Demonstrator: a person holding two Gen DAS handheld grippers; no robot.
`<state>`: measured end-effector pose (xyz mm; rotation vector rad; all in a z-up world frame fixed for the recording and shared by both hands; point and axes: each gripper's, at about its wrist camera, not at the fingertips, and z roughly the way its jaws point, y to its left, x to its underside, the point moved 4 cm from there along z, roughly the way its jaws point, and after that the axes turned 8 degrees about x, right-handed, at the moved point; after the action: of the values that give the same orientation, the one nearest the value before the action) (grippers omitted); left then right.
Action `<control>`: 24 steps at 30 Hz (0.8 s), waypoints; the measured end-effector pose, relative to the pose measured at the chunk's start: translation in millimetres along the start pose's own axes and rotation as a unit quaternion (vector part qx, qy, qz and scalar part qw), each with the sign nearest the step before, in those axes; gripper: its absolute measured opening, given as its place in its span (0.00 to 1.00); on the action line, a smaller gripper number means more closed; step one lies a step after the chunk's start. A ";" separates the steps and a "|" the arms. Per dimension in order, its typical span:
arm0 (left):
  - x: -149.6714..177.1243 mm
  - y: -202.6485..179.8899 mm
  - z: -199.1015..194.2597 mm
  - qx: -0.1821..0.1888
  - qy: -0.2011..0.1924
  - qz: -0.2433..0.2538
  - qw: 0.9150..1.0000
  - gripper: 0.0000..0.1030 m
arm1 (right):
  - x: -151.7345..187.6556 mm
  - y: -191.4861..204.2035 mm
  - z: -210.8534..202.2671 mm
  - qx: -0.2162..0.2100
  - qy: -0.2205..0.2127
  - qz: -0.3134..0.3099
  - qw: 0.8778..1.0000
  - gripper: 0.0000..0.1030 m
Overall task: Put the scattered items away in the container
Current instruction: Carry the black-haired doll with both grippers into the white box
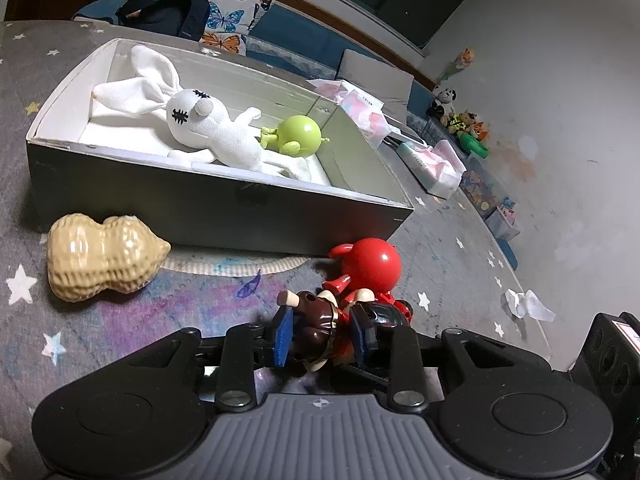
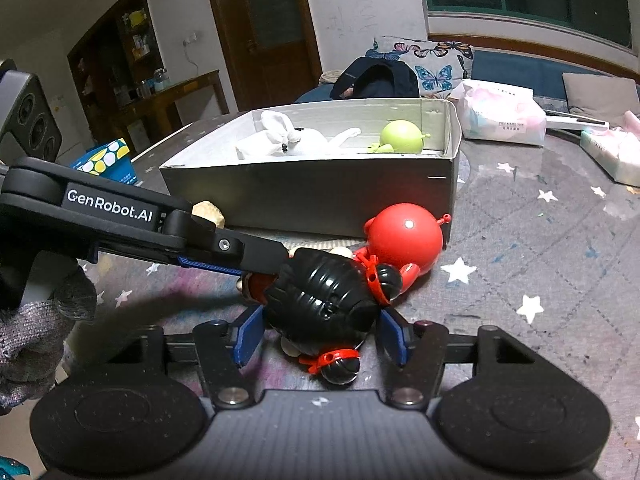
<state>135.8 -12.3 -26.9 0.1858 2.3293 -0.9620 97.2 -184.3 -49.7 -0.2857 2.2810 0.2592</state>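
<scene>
Just near the grey box (image 2: 312,200) on the starry mat (image 2: 560,264), your left gripper (image 1: 322,334) has its jaws clamped on the red-and-black toy figure (image 2: 332,300); your right gripper (image 2: 320,338) straddles it, jaws open.

Black claw (image 2: 320,336) with blue pads (image 2: 249,334), silver screws, white "GenRobot.AI" lettering.
</scene>
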 end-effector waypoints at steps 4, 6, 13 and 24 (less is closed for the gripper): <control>0.9 -5.6 -5.1 0.006 -0.006 0.002 1.000 0.31 | -2.3 0.5 -7.1 0.004 -0.006 -0.010 1.000 0.60; -0.7 -10.7 -10.1 0.010 -0.015 0.006 1.000 0.31 | -6.4 1.0 -13.1 0.006 -0.014 -0.017 1.000 0.60; -20.0 -32.8 -28.0 0.023 -0.055 0.023 0.998 0.31 | -33.0 2.2 -35.1 0.013 -0.052 -0.040 0.998 0.60; -80.8 -40.4 -33.2 0.017 -0.102 0.033 0.994 0.31 | -102.1 -2.2 -28.7 0.009 -0.081 -0.088 0.993 0.60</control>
<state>171.3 -11.3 62.5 0.1692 2.1085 -0.9432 144.1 -181.9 45.5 -0.4385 2.0832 0.1636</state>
